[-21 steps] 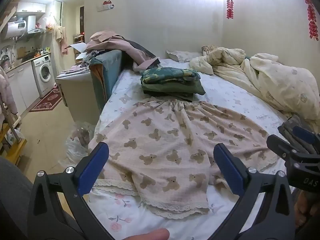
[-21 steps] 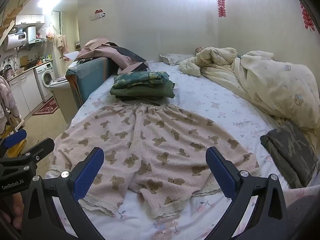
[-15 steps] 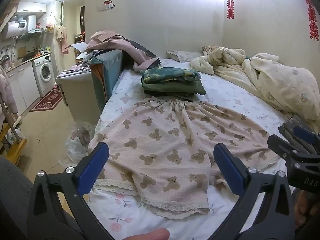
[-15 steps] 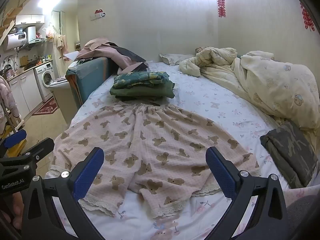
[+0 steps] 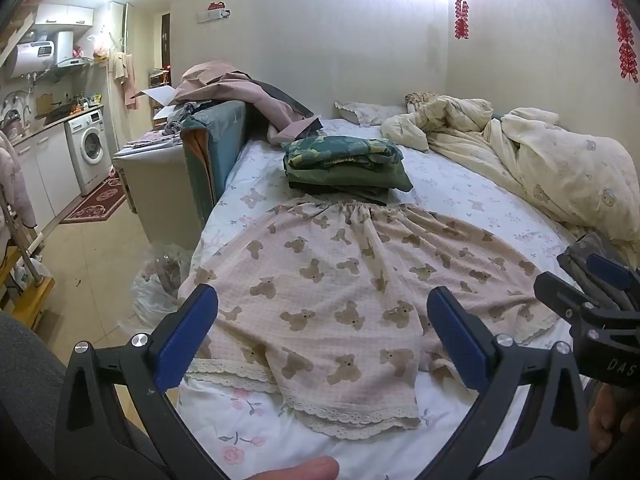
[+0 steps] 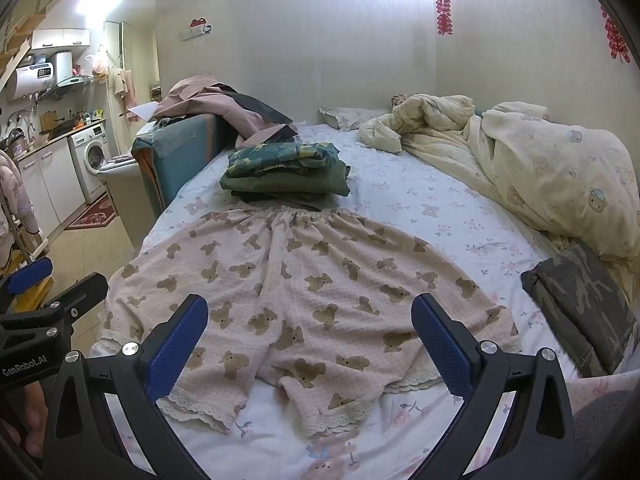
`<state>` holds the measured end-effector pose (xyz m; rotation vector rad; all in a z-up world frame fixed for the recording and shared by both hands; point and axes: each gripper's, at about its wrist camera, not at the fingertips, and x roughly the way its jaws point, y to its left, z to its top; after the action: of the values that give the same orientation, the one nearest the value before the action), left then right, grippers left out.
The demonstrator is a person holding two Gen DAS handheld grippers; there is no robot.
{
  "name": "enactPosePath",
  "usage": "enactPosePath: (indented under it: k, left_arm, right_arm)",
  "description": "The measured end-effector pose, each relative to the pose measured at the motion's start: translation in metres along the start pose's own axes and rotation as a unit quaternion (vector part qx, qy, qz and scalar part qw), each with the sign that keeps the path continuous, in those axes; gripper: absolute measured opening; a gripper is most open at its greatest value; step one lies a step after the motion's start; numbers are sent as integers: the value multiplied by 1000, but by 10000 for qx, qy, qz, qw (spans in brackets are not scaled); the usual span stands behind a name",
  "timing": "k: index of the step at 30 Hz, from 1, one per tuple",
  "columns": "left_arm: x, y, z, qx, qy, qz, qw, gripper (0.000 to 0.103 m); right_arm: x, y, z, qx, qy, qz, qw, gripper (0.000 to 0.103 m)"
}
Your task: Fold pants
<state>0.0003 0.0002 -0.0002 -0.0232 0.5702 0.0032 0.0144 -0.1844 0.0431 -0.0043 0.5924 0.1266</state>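
camo garment [image 5: 588,246]: partly behind right gripper [image 5: 592,292] | kitchen counter items [image 6: 60,120]: too small to tell

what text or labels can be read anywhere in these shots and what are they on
"GenRobot.AI": on the left gripper, seen from the right wrist view.
"DAS": cut off at the frame edge, on the right gripper, seen from the left wrist view.
Water heater display: digits too small and blurred to read.
Red wall decorations: no characters can be made out.
Pants: a bear print only, no text.
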Motion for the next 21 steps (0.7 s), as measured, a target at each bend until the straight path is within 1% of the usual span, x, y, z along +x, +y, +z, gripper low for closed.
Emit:
enactPosePath:
  k: [21]
  left_arm:
    - [0,0,0,6,-1,1,10000,103]
  right_arm:
    - [1,2,-1,-4,13,0,10000,103]
